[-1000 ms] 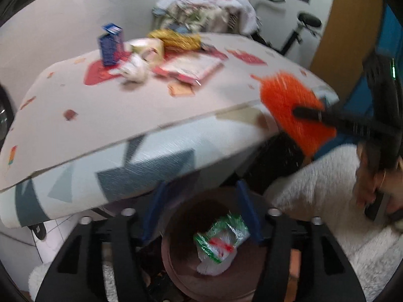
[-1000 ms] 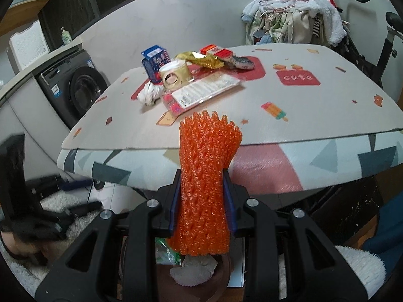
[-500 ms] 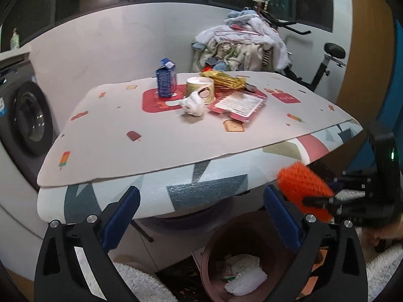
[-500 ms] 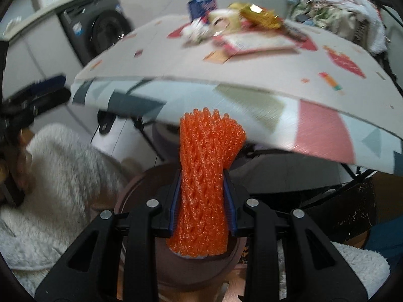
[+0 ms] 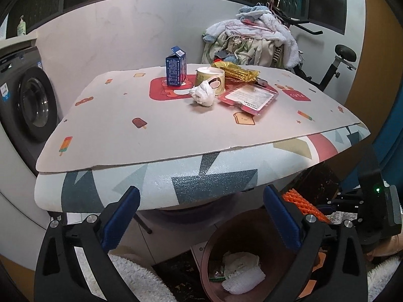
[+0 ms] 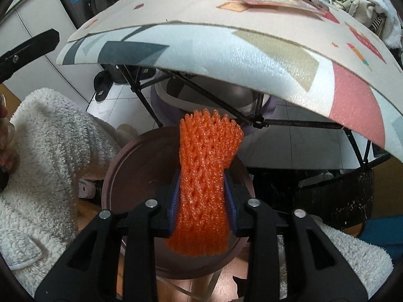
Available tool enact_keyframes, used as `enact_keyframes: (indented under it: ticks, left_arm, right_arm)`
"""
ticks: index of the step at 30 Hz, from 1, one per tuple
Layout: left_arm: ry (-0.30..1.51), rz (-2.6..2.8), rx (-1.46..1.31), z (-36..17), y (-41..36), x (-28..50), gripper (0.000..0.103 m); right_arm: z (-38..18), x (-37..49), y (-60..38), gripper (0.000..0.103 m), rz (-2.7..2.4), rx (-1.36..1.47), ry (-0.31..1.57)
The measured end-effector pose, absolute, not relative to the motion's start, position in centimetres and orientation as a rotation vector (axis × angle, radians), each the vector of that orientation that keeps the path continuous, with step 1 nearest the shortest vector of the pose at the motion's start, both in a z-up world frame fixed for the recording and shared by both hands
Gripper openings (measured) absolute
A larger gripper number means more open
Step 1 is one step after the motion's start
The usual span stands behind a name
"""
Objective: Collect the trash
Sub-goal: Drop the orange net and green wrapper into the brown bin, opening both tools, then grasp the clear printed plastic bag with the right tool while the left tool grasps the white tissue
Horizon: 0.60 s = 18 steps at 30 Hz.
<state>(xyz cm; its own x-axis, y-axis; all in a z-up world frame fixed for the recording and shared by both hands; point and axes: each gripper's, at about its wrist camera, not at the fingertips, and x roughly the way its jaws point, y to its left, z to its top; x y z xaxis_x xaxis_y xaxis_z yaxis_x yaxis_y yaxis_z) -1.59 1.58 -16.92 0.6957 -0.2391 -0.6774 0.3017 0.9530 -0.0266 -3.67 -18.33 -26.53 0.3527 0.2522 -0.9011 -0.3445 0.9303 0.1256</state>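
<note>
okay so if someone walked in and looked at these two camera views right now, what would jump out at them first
The bright orange foam net stands out first: it sits between the right gripper's fingers, whose jaws have just been opening, right over the brown trash bin below the table's edge. Next comes the litter on the patterned table: a blue carton, a paper cup, a crumpled tissue and a pink packet. The left gripper hangs wide open and empty.

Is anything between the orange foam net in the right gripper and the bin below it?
Nothing visible. The orange foam net hangs in the right gripper directly over the bin's open mouth, clear of the table edge.
</note>
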Motion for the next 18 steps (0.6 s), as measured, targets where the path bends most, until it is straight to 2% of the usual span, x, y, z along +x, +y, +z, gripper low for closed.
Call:
enact_keyframes:
  ticks: [1,3,6,9,18]
  left_arm:
    - [0.744,-0.302,0.089,-17.0,1.6,-1.6,0.096]
    - [0.746,-0.301,0.084,-17.0,1.6,-1.5,0.096]
    - [0.749,-0.298,0.08,-17.0,1.7,-1.5,0.096]
    - [0.761,-0.297,0.071,-17.2,1.9,-1.5,0.096]
    - [0.718,-0.256,0.014,-16.2,2.5,-0.9,0.096]
  right_arm:
    - [-26.7,-3.6,-18.3,0.044,0.38,-0.095,1.156]
    - [-26.9,-3.5,-18.3,0.061,0.367,-0.101,1.163]
    - [-26.8,-3.3,-18.4,0.078,0.357,-0.097,1.159]
    - [-26.5,-3.1,-18.6,0.083,0.349,-0.085,1.145]
    - [-23.9,-3.3,-20.6,0.084,0.325,-0.005,1.059]
